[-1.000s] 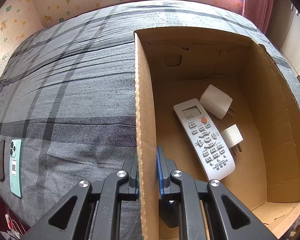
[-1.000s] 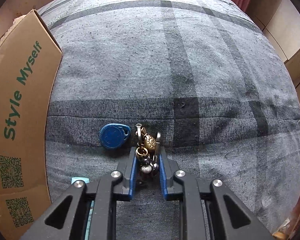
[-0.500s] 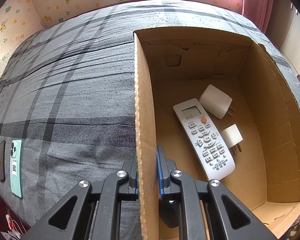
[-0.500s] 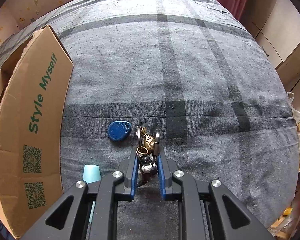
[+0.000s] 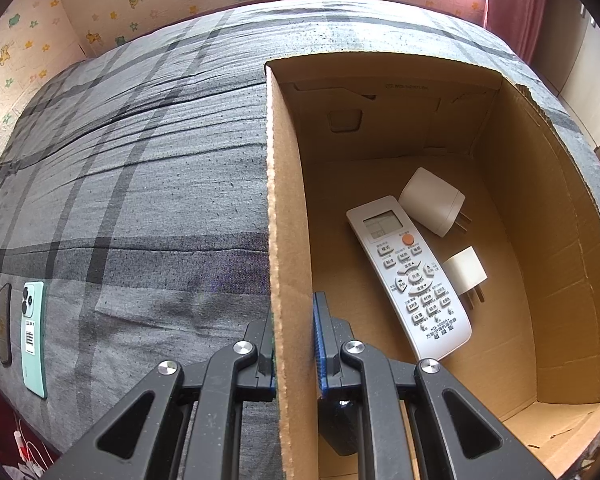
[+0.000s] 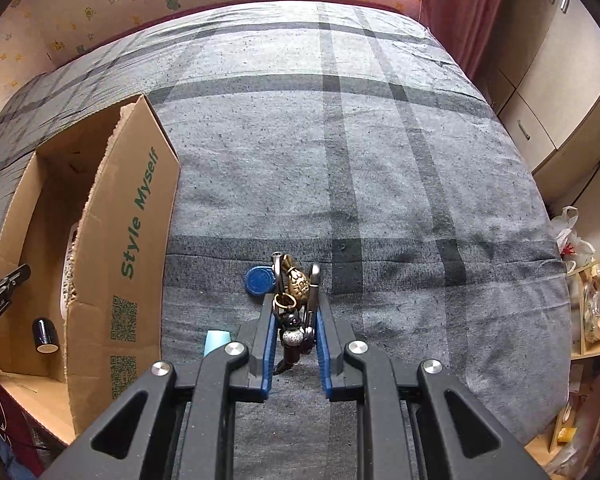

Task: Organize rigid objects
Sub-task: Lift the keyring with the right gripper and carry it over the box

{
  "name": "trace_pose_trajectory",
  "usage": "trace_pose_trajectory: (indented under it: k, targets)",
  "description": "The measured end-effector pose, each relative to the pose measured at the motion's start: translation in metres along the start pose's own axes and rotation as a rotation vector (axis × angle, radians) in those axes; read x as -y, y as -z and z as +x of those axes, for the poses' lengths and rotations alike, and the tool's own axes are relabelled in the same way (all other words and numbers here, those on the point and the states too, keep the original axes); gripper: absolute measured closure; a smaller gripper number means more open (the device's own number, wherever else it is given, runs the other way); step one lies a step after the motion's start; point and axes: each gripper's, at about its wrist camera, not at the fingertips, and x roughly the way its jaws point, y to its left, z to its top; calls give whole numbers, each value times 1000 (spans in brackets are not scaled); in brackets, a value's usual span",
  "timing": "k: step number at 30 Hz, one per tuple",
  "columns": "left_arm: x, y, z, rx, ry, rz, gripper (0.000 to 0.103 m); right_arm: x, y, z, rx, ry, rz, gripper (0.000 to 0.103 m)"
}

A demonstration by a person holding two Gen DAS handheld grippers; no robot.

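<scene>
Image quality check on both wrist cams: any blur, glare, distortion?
Left wrist view: sharp, strong fisheye bowing of the cardboard box wall, window strip at the top blown out, remote buttons legible. Right wrist view: centre sharp on the keychain in the right gripper, right edge smeared around the shelf clutter, corners vignetted black, box print readable.

Both the left gripper [image 5: 294, 344] and the right gripper [image 6: 296, 332] have black angular link arms with triangular cut-outs, round silver screws (four each), and blue ribbed pads [image 5: 320, 344] inside the fingers.
</scene>
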Motion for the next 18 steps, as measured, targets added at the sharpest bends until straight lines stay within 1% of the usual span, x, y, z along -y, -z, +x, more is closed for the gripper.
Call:
trace_pose_trajectory:
  k: [9, 18]
  targets:
    - [0, -1, 1, -3, 1, 0, 89, -14, -12, -36, 56, 3, -27, 86]
    - [2, -1, 1, -6, -6, 5, 89, -30, -28, -66, 113, -11, -52, 86]
